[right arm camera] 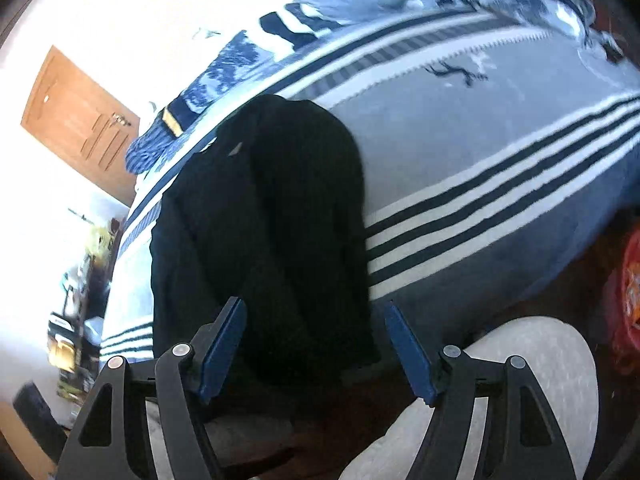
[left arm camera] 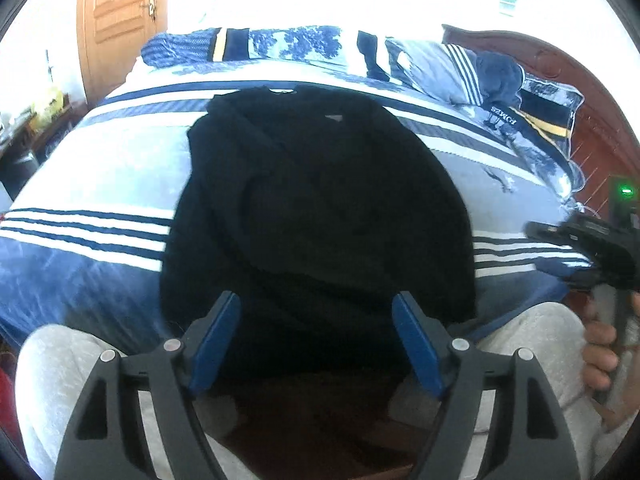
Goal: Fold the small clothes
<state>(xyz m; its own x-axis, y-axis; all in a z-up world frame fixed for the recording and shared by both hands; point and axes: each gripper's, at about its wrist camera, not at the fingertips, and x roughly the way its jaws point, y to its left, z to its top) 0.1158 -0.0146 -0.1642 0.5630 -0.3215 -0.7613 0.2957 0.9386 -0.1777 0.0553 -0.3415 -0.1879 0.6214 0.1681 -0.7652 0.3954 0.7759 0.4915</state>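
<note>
On bed [left arm camera: 100, 168]: one black garment [left arm camera: 316, 208].

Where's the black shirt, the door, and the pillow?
black shirt [left arm camera: 320, 200]: left wrist view, middle of the dark cloth.
door [left arm camera: 120, 12]: left wrist view, the wooden panel.
pillow [left arm camera: 440, 68]: left wrist view, grey part beside the stripes.

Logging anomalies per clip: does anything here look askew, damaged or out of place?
Nothing looks damaged or spilled. The black garment lies on the striped bedspread, rumpled, with its near edge hanging over the bed's edge. Both the left gripper and right gripper are open and hold nothing.
</note>
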